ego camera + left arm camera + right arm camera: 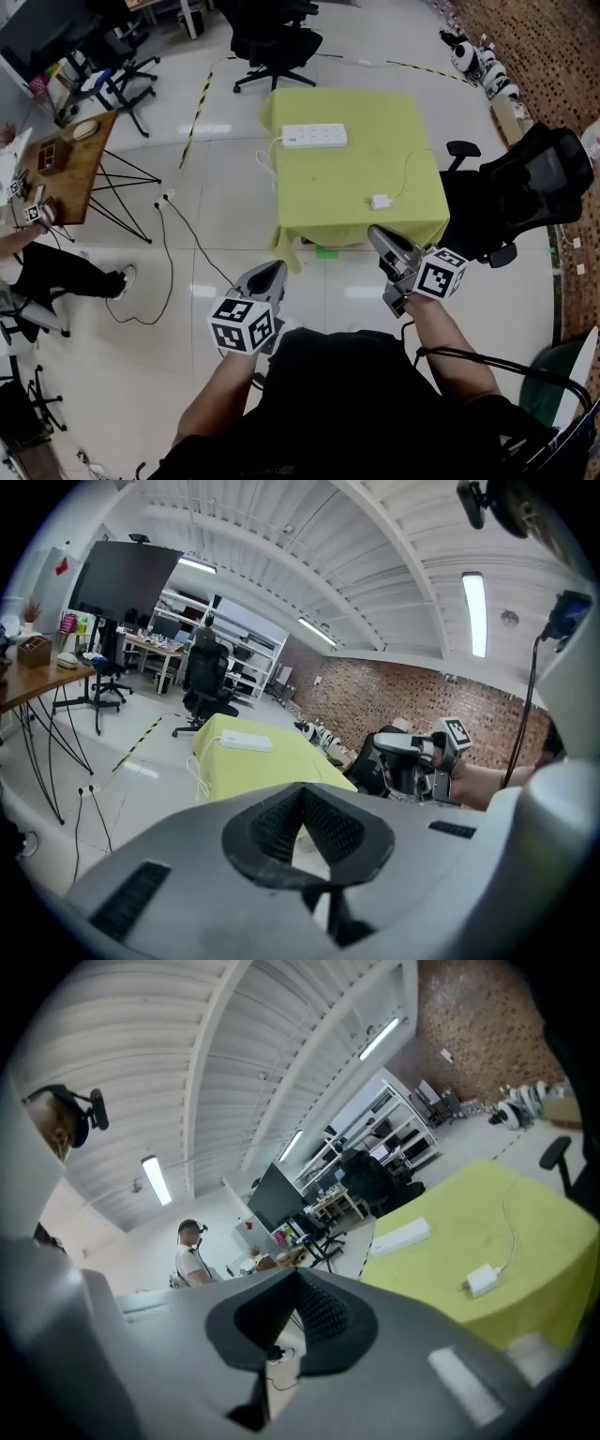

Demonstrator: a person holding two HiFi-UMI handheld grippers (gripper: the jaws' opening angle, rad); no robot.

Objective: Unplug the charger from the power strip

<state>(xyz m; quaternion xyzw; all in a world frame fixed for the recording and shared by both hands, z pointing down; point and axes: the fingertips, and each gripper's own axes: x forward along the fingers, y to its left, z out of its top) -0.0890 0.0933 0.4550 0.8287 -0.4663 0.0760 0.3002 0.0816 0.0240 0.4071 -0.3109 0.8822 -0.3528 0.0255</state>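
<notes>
The charger (381,202) is a small white block trailing a thin white cable (407,176). It lies flat on the yellow-green table (328,197), toward the table's near right corner. The white power strip (314,136) sits at the table's far side, well apart from the charger. The cable seems to curve toward the table's right edge, though it is faint. Off the table's near edge, the left gripper (270,274) and right gripper (379,234) are both clenched on nothing.

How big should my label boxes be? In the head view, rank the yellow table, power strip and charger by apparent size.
1. yellow table, by far the largest
2. power strip
3. charger, smallest, though it lies nearer the camera
</notes>
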